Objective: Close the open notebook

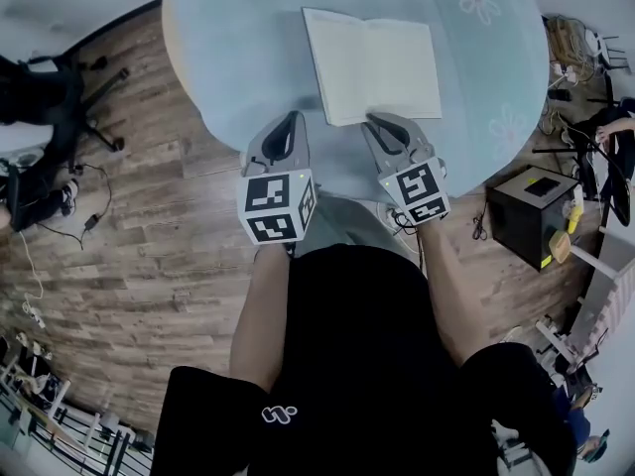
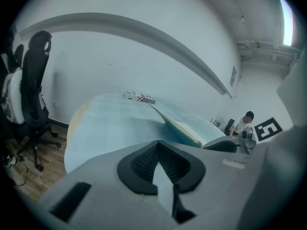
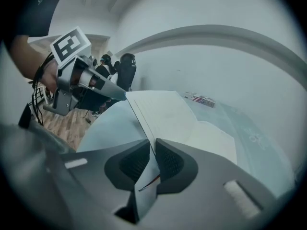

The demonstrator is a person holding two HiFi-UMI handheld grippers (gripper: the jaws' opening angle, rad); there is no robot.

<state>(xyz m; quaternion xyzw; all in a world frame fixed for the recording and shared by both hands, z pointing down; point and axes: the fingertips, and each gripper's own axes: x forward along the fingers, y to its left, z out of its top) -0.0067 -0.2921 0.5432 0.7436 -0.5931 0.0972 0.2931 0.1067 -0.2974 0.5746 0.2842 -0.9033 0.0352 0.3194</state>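
Print on small box (image 3: 202, 99) far beyond right gripper (image 3: 150, 143) blurred; clamped on near page edge of notebook (image 3: 168, 114); left gripper (image 2: 158, 143) pinched together, empty, notebook ahead-right.

the notebook (image 1: 372, 62) lies open on the near half of the round light-blue table (image 1: 228, 58), a little right of its middle; both pages face up, white and unmarked as far as can be seen, the spine running near to far; its left half (image 2: 180, 123) slopes up off the table, showing a blue-green cover beneath; the right half lies flatter; the near edge, close to the spine, sits pinched between the jaws of the right gripper (image 3: 152, 150).
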